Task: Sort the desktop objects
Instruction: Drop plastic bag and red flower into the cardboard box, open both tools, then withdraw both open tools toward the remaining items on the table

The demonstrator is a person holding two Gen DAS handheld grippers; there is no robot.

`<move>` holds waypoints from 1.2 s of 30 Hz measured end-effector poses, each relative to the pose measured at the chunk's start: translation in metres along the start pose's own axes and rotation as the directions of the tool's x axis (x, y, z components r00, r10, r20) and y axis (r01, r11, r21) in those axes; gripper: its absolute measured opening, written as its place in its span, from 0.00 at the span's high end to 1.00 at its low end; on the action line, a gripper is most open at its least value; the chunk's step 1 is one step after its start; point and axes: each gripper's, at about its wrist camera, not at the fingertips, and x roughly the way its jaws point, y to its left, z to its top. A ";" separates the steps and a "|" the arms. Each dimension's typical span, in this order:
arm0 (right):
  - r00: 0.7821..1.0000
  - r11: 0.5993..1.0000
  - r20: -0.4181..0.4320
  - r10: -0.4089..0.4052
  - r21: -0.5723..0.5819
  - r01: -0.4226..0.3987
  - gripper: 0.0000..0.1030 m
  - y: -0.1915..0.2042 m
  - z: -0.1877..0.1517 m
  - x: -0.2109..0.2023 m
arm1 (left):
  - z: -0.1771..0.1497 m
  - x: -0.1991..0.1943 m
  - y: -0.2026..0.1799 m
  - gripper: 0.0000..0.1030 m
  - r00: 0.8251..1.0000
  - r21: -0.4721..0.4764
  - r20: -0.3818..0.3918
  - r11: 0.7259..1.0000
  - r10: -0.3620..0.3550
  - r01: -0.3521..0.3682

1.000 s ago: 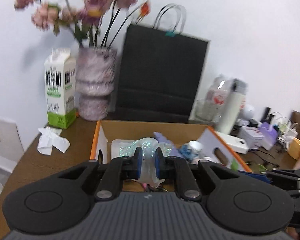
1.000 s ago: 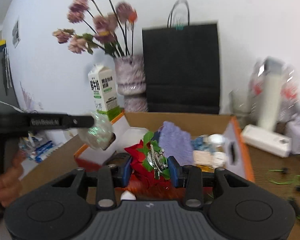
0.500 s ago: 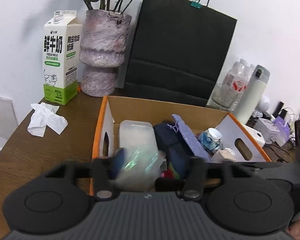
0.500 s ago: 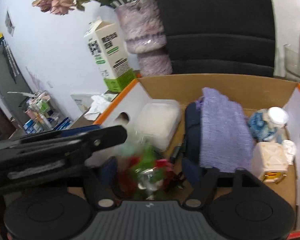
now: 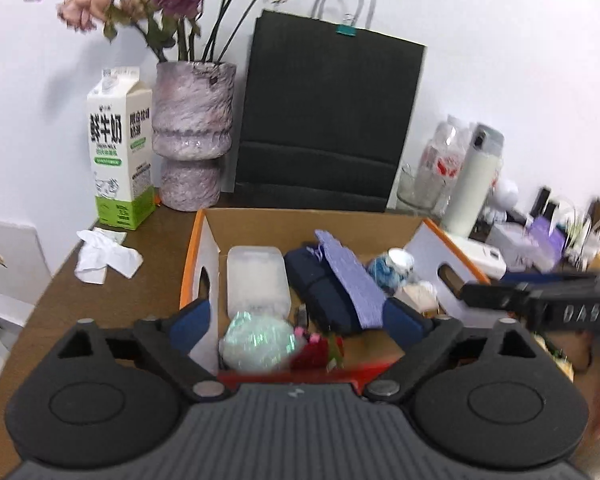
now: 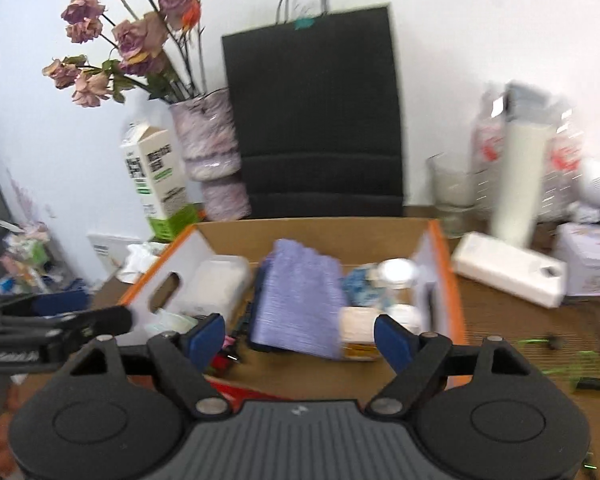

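Both the left tool (image 5: pixel 296 322) and right tool (image 6: pixel 299 338) have just spread apart, empty, above the cardboard box (image 5: pixel 320 220), where an iridescent bundle (image 5: pixel 258 342) lies.

Milk carton (image 5: pixel 121 148) — big dark Chinese characters 鲜牛奶 on the front panel, small "FRESH MILK" line under them, barely legible. Side panel has green Chinese print, too blurred to read. Lower green band carries small print, unreadable. In the right wrist view the same carton is blurred, nothing legible. Right gripper's black arm (image 5: pixel 560 304) shows pale embossed lettering — smeared, can't read. Other packages on the desk: print too blurry.
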 end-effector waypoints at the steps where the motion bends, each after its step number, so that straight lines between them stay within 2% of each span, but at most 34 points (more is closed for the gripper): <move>1: 0.999 0.999 0.017 -0.034 -0.017 0.035 0.21 -0.002 -0.005 -0.011 | -0.006 -0.008 -0.006 0.01 1.000 0.020 0.011 1.000 0.011 -0.011; 4: 0.992 0.993 0.065 -0.106 -0.048 0.109 0.16 -0.005 -0.028 -0.042 | -0.027 -0.029 -0.024 0.00 0.999 0.067 0.030 0.997 0.046 -0.048; 9: 0.985 0.984 0.105 -0.140 -0.099 0.151 0.15 0.003 -0.080 -0.086 | -0.063 -0.069 -0.046 0.00 0.998 0.077 0.045 0.996 0.033 -0.037; 16: 0.988 0.988 0.109 -0.113 -0.094 0.123 0.13 0.020 -0.166 -0.135 | -0.140 -0.124 -0.072 0.00 0.993 0.087 0.098 0.993 0.065 -0.074; 19: 0.988 0.991 0.116 -0.099 -0.083 0.109 0.13 0.029 -0.197 -0.151 | -0.169 -0.138 -0.077 0.00 0.995 0.056 0.082 0.997 0.053 -0.057; 22: 0.989 0.997 0.126 -0.073 -0.016 0.076 0.13 0.035 -0.224 -0.165 | -0.196 -0.150 -0.074 0.00 0.996 0.022 0.086 0.999 0.029 -0.031; 25: 0.983 0.996 0.161 -0.084 -0.022 0.089 0.13 0.045 -0.248 -0.176 | -0.208 -0.155 -0.070 0.00 0.996 -0.007 0.069 0.999 0.053 -0.053; 28: 0.979 0.994 0.177 -0.097 -0.028 0.103 0.13 0.051 -0.261 -0.183 | -0.214 -0.157 -0.067 0.00 0.998 -0.069 0.041 0.997 0.049 -0.046; 30: 0.978 0.994 0.186 -0.095 -0.026 0.102 0.13 0.052 -0.265 -0.184 | -0.218 -0.159 -0.067 0.00 0.996 -0.099 0.053 0.993 0.067 -0.061; 36: 0.979 0.995 0.180 -0.093 -0.028 0.099 0.15 0.052 -0.259 -0.181 | -0.218 -0.155 -0.073 0.00 0.996 -0.057 0.055 0.996 0.076 -0.073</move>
